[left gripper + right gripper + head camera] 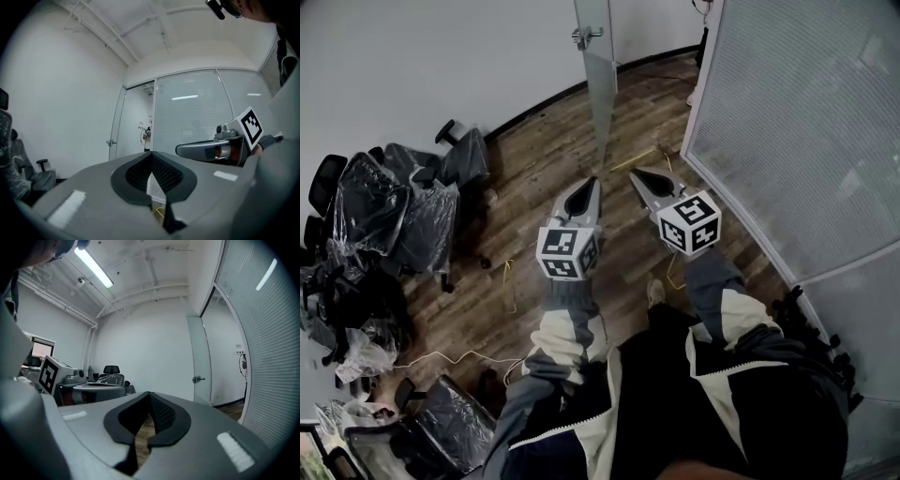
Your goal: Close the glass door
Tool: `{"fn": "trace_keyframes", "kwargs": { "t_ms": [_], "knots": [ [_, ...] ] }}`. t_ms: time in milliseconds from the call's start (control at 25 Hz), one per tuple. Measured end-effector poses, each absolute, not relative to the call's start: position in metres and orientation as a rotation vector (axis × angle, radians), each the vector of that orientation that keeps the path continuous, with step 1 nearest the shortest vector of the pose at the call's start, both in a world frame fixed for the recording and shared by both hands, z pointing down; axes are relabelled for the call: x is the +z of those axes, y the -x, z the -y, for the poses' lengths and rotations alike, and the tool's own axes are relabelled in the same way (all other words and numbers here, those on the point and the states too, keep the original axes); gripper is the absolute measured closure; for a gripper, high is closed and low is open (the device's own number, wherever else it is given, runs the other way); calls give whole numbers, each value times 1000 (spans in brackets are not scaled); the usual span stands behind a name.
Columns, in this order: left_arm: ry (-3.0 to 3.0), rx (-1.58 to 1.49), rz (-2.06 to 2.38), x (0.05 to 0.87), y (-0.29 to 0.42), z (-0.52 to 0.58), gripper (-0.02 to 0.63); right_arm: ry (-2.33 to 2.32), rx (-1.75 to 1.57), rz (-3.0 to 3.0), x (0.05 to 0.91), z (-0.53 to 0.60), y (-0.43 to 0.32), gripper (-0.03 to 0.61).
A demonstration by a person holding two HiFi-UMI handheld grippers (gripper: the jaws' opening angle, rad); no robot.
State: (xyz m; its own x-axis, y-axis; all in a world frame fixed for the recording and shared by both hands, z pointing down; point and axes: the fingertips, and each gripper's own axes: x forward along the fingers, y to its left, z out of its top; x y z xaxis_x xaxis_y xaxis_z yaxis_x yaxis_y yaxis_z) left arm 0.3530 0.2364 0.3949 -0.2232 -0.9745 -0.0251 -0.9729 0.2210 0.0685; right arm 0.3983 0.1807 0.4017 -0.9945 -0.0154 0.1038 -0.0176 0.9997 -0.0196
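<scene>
Our left gripper [592, 184] and right gripper [637, 174] both have fingers closed on nothing. The tall frosted glass door [602, 94] stands ajar just ahead over the wooden floor [534, 169]. We judge it heavy, stiff, slippery (breakable too): push beside its metal lever handle [584, 37].

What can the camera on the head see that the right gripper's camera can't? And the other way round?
Only the head view shows the person's shoe, the yellow cable on the floor and the marker cube on the right gripper.

Only the right gripper view shows the lit ceiling lamp and what looks like a window at far left.

Both show the open glass door with its handle, plastic-wrapped office chairs, the wooden floor and the left gripper.
</scene>
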Motion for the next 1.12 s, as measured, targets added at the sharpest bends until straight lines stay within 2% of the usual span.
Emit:
{"fn": "trace_keyframes", "kwargs": {
  "t_ms": [640, 1120],
  "knots": [
    [-1770, -98, 2541, 391, -210, -73, 603, 135, -35, 3022, 394, -14, -247, 575],
    [-1823, -117, 2480, 407, -121, -6, 603, 77, -48, 3001, 403, 44, -161, 575]
  ]
}}
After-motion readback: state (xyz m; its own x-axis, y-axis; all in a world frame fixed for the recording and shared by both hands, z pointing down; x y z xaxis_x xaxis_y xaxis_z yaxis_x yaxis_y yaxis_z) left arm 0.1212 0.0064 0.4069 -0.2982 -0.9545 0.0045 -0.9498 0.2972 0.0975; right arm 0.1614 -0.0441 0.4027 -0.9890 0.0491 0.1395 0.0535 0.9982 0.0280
